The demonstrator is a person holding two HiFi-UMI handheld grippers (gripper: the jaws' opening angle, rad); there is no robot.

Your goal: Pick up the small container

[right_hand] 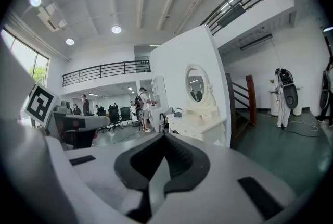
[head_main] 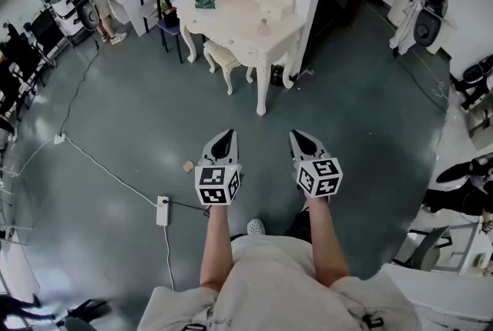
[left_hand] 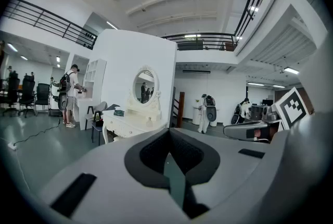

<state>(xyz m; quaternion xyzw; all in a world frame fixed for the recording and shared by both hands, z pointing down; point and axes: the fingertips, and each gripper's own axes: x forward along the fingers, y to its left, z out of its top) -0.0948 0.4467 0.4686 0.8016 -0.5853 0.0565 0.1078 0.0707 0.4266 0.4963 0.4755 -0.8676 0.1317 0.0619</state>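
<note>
Small container [head_main: 263,28] sits on dresser [head_main: 231,23], beyond left gripper [head_main: 226,134] and right gripper [head_main: 300,135].

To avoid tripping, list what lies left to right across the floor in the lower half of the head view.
Power strip → left hand-held gripper → white shoe → right hand-held gripper.

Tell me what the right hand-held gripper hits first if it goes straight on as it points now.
Most likely the white dressing table. The right hand-held gripper, shut and empty, points across the floor toward it, and nothing nearer shows in that line, though depth is unclear.
</note>
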